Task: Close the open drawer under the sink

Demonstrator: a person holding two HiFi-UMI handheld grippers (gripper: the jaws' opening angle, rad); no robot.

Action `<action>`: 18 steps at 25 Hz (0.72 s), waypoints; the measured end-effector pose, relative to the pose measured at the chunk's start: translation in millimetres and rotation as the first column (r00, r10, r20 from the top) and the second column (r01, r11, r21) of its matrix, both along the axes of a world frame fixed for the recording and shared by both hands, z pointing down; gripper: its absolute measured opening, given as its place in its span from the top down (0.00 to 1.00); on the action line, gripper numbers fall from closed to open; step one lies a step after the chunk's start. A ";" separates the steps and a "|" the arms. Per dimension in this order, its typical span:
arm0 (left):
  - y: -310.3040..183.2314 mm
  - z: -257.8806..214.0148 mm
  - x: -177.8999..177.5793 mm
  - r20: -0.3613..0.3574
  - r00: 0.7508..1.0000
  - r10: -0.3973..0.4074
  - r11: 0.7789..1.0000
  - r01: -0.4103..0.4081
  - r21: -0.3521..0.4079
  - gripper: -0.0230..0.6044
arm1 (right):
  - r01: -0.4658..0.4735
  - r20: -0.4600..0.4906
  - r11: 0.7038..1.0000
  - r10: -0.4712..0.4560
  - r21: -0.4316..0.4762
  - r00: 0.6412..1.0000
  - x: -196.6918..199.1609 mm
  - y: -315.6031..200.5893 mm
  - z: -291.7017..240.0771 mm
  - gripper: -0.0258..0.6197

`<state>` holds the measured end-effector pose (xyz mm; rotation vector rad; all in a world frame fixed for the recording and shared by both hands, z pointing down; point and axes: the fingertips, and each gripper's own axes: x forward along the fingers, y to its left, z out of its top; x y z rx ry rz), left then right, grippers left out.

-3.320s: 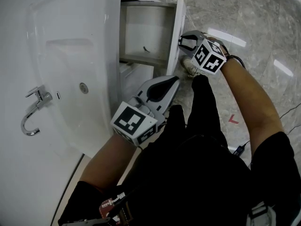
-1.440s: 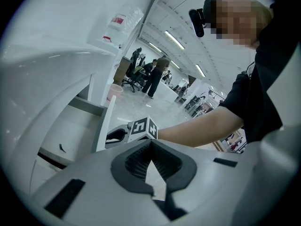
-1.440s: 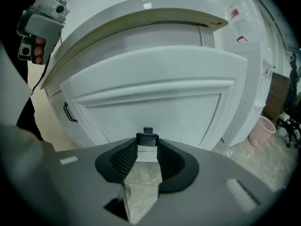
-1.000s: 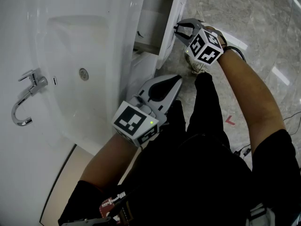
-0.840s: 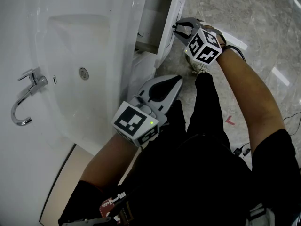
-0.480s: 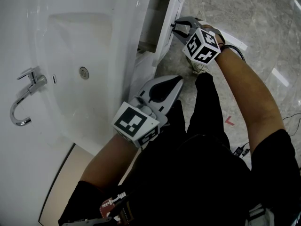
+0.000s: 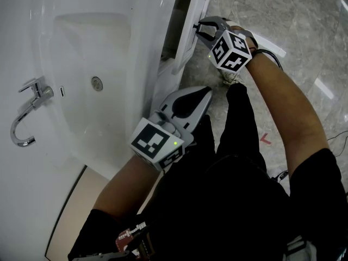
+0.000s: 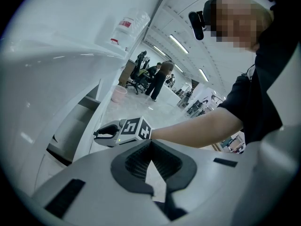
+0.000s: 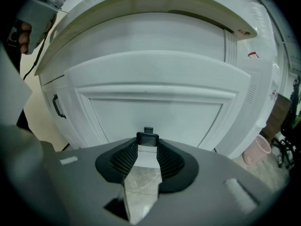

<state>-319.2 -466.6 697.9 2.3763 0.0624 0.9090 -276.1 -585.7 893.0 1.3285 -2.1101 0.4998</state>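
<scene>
Gripping the drawer (image 7: 188, 34) under the sink (image 7: 81, 53)
Head view: our right gripper (image 7: 198, 27) meets the partly open drawer front. Left gripper view: our left gripper (image 8: 151, 144) is clenched, empty. Right gripper view: jaws clasp the black handle (image 9: 147, 139).

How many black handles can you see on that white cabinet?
2. The drawer handle sits between the right gripper's jaws; a door handle shows left of it on the cabinet. Others may be hidden.
</scene>
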 end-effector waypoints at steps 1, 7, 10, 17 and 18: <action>-0.1 -0.1 0.3 -0.002 1.000 -0.004 1.000 0.004 -0.002 0.98 | 0.002 -0.005 1.000 -0.002 0.001 1.000 -0.2 -0.7 0.0 0.77; -1.4 0.2 1.3 -0.008 1.000 -0.022 1.000 0.022 -0.014 0.98 | 0.009 -0.025 1.000 -0.008 0.010 1.000 -1.4 -4.1 0.1 0.77; -3.9 1.2 -0.2 -0.010 1.000 -0.027 0.999 0.027 -0.017 0.98 | 0.008 -0.028 1.000 -0.007 0.012 1.000 -3.1 -8.2 0.2 0.77; -3.4 2.2 -0.5 -0.009 1.000 -0.022 1.000 0.022 -0.009 0.98 | 0.012 -0.039 1.000 -0.011 0.020 0.999 -3.8 -12.9 -0.5 0.77; -3.5 1.7 -0.2 -0.013 1.000 -0.021 1.000 0.021 -0.008 0.98 | 0.013 -0.040 1.000 -0.012 0.020 0.999 -3.8 -13.1 -0.6 0.77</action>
